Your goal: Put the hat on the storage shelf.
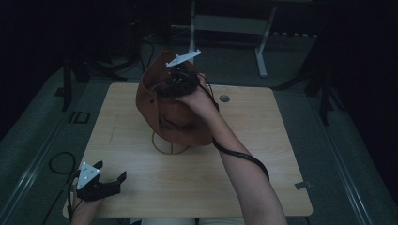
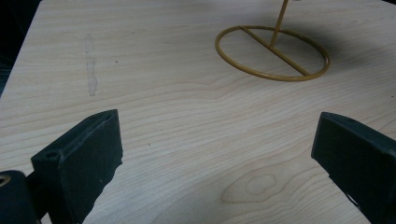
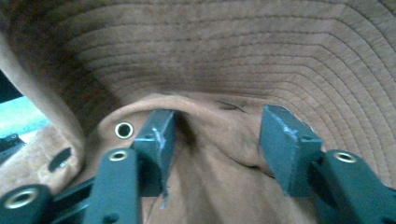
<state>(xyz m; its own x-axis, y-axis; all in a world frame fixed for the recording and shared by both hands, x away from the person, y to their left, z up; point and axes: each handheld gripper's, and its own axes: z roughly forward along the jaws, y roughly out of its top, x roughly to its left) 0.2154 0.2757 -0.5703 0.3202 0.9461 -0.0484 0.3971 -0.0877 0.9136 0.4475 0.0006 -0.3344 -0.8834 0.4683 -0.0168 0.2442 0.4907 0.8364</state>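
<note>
A brown suede hat (image 1: 173, 117) is tilted over a gold wire stand (image 1: 170, 153) at the middle of the wooden table (image 1: 263, 178). My right gripper (image 1: 176, 84) is at the hat's top; in the right gripper view its jaws (image 3: 217, 135) pinch a bunched fold of the hat (image 3: 219, 56) beneath the stitched brim, close to a metal eyelet (image 3: 123, 130). My left gripper (image 1: 111, 169) rests open at the table's near left corner. Its jaws (image 2: 215, 140) hold nothing and face the stand's ring base (image 2: 275, 50).
A small round grommet (image 1: 224, 98) sits in the table behind the hat. A bit of tape (image 1: 302, 185) lies near the right front edge. A metal frame (image 1: 225, 23) stands on the floor beyond the table, and a cable loop (image 1: 61, 161) lies at the left.
</note>
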